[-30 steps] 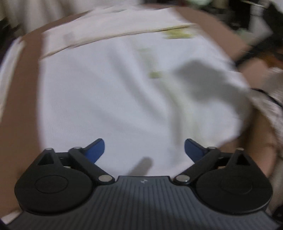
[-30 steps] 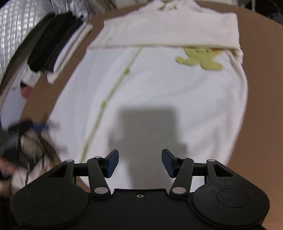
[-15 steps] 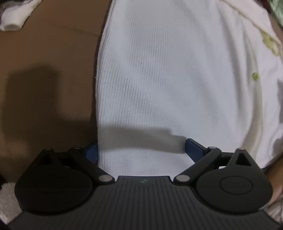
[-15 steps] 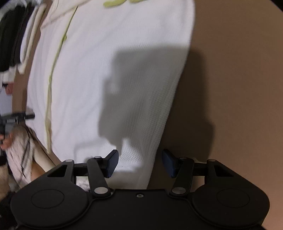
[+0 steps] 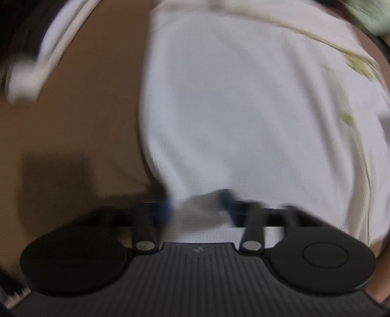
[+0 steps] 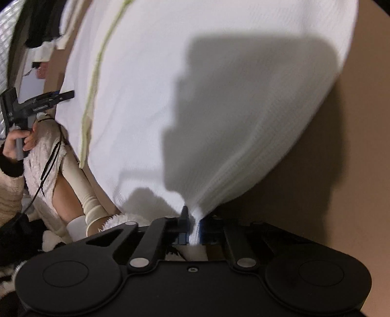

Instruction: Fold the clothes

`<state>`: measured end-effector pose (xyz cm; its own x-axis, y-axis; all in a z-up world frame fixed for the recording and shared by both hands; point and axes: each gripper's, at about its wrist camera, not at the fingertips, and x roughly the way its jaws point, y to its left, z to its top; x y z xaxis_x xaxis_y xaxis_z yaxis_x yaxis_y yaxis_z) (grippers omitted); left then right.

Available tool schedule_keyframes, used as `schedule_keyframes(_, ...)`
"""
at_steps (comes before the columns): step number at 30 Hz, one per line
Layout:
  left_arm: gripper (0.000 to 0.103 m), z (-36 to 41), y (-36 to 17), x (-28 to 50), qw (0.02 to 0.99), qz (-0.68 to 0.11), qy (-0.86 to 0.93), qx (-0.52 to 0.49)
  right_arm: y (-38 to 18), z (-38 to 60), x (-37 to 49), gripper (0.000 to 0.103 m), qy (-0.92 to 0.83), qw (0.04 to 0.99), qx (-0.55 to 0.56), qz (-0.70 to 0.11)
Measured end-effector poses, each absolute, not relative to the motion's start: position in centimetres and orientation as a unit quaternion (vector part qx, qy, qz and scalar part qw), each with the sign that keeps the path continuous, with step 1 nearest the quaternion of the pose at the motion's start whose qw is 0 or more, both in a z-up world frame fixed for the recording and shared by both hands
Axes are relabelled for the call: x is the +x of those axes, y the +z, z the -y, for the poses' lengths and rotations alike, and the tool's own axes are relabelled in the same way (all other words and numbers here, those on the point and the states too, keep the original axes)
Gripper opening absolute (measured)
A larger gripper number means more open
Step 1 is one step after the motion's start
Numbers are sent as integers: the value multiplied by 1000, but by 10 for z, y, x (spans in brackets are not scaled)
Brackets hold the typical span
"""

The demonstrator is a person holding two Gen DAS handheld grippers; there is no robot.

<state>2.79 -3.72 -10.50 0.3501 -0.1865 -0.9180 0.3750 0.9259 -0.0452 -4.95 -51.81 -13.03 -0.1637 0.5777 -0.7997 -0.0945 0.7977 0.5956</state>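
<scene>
A white waffle-knit garment (image 5: 243,109) with a pale green front strip (image 6: 97,63) lies spread on the brown table (image 5: 73,122). My left gripper (image 5: 196,204) is at its near left corner. Its blue fingers have drawn in around the hem, which is bunched between them; the view is blurred. My right gripper (image 6: 193,226) is shut on the near right corner of the garment (image 6: 195,73), and the cloth rises in a tent of pleats from its fingers. The left gripper (image 6: 68,94) also shows side-on in the right wrist view, held by a hand (image 6: 17,143).
A stack of dark and white folded clothes (image 6: 41,22) lies beyond the garment's left side, blurred in the left wrist view (image 5: 36,61). The person's fluffy cream sleeve (image 6: 46,156) and leg (image 6: 80,180) are at the near table edge. Bare brown table (image 6: 353,146) lies to the right.
Both grippers dropped to the garment's near hem from above. The right one went from open to shut on the corner and pulls it up. The left fingers narrowed around the hem.
</scene>
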Motion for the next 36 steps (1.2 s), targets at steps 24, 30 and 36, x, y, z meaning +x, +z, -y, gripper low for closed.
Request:
schedule_keyframes(24, 11, 59, -119, 82, 812, -534, -191, -136, -108, 506, 19, 7, 166, 781, 368, -477)
schedule_keyframes(30, 48, 58, -115, 85, 815, -545, -169, -101, -94, 507, 24, 24, 158, 797, 346, -470)
schedule_keyframes(36, 50, 51, -111, 77, 815, -540, -178, -109, -99, 496, 22, 35, 143, 796, 316, -496)
